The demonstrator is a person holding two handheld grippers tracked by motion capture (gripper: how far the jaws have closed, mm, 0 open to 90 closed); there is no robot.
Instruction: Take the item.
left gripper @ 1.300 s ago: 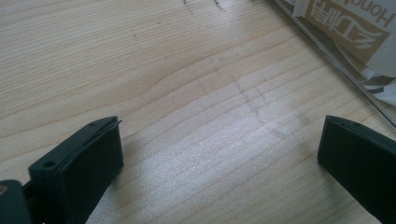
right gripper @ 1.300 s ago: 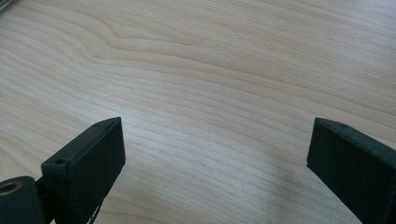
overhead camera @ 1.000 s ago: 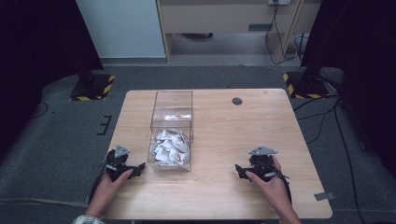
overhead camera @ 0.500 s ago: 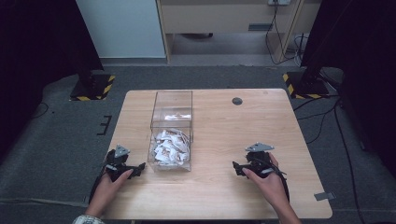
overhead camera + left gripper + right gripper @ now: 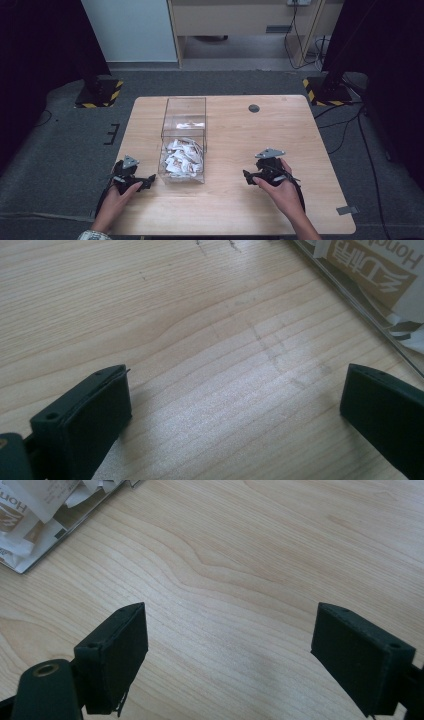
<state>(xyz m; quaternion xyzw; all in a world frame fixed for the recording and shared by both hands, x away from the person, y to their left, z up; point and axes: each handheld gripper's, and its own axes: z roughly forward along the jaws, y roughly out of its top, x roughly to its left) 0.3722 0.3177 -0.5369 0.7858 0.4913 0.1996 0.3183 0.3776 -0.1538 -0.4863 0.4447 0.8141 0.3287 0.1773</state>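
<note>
Jaws of the right gripper [image 5: 250, 178] stand wide apart with nothing between them, though they have just been closing a little, and the hand that carries it has shifted inward across the table [image 5: 235, 210] toward the clear box [image 5: 184, 140] since a second ago. I read that as the start of a reach for the paper packets [image 5: 181, 159] heaped in the box's near end. From the high view the left gripper [image 5: 145, 181] sits where it was, just beside the box's near left corner, its jaws also parted and empty. The right gripper is well apart from the box, on the bare wood to its right, and points toward it.

From the left gripper view, both black fingers [image 5: 100, 405] frame bare wood; the box wall [image 5: 350, 295] runs across the upper right corner, with a brown-and-white printed packet [image 5: 380, 265] behind it. That puts the box ahead of and beyond the right-hand jaw, not between the two.

From the right gripper view, the fingers [image 5: 120, 650] again frame only tabletop. The box's corner with its packets [image 5: 30, 515] lies at the upper left, ahead of and outside the left-hand jaw. By my judgement the gripper must rise over the box's rim before it can get at any packet.
</note>
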